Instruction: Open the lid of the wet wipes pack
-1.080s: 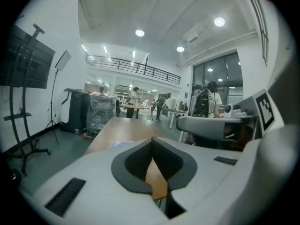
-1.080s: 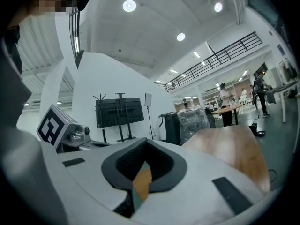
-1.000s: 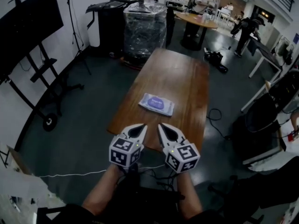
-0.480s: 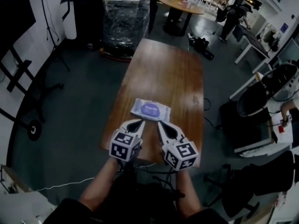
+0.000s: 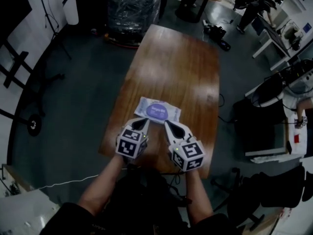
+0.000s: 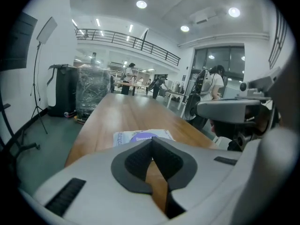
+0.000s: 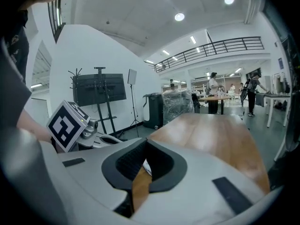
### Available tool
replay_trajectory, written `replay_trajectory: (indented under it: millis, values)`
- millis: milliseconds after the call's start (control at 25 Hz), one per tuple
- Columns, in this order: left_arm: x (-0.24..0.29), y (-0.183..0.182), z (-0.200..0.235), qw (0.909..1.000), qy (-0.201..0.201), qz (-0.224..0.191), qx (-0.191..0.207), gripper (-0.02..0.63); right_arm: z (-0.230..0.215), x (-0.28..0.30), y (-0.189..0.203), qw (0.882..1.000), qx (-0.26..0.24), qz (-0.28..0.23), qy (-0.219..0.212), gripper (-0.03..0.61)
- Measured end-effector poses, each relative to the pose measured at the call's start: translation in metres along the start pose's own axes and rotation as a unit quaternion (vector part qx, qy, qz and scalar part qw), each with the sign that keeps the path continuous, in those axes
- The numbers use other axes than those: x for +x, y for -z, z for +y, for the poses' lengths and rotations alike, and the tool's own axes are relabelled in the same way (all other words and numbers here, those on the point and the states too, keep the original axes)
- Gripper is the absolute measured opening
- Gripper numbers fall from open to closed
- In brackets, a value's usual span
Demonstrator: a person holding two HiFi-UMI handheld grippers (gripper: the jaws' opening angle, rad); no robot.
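Flat white wet wipes pack (image 5: 145, 103), purple oval lid (image 5: 157, 112) facing up, lying near front end of brown wooden table (image 5: 176, 62). Hovering side by side just beside pack's near edge: left gripper (image 5: 145, 120), right gripper (image 5: 166, 123). Both jaw pairs pressed together, empty. Likely lining up to brace pack and pry lid.
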State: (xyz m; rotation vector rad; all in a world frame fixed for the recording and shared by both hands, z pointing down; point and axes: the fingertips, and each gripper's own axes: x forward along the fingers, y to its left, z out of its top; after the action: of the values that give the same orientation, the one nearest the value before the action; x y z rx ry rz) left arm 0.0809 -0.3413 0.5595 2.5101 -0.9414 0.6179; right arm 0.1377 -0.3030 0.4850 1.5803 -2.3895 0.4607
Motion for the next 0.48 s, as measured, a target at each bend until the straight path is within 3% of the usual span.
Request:
replay_trajectory:
  millis: [200, 480]
  values:
    - [0.03, 0.017, 0.01, 0.9991, -0.029, 0.032, -0.005, 0.005, -0.024, 0.033, 0.026, 0.999, -0.022, 0.039, -0.03, 0.011]
    - [0.053, 0.034, 0.025, 0.9953, -0.066, 0.067, -0.024, 0.005, -0.043, 0.07, 0.057, 0.989, -0.095, 0.094, -0.058, 0.012]
